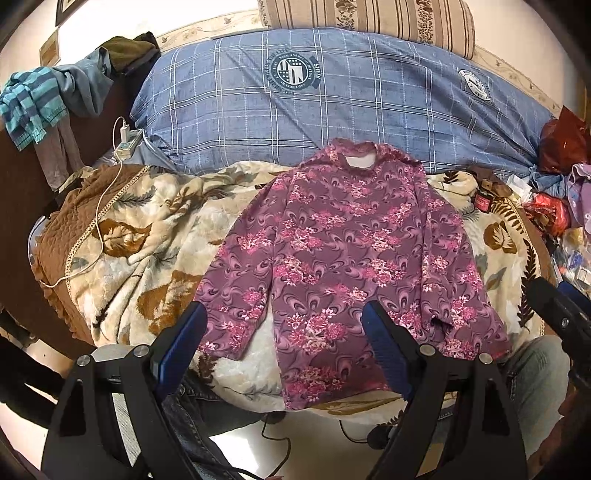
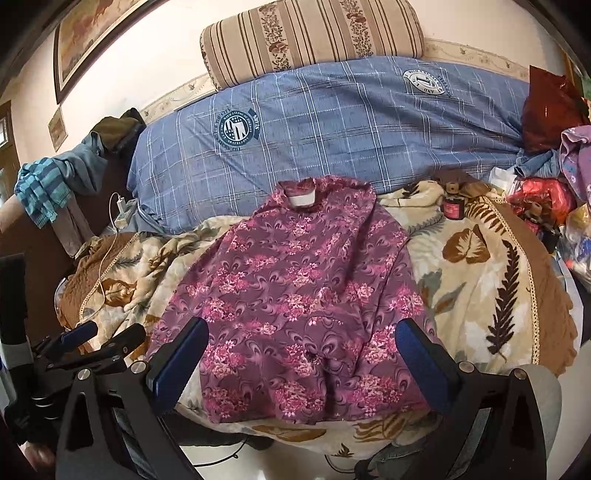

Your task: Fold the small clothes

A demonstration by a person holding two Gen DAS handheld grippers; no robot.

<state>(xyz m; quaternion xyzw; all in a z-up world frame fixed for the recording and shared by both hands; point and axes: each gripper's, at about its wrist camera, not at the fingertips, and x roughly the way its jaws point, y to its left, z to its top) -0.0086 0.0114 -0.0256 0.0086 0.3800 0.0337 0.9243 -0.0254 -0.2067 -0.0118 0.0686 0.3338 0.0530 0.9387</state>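
A small purple floral long-sleeved top (image 1: 343,254) lies spread flat, collar away from me, on a cream leaf-print blanket (image 1: 147,243); it also shows in the right wrist view (image 2: 295,295). My left gripper (image 1: 284,332) is open and empty, hovering over the top's lower left part and left sleeve. My right gripper (image 2: 301,347) is open and empty, hovering above the hem, near its right side. The right gripper shows at the right edge of the left wrist view (image 1: 565,314). The left gripper shows at the left of the right wrist view (image 2: 96,336).
A blue plaid duvet (image 1: 332,99) lies behind the top, with a striped cushion (image 1: 369,22) above it. A white charger and cable (image 1: 122,144) lie at left. A small red jar (image 2: 452,208) and a pile of bags and clothes (image 2: 554,184) sit at right.
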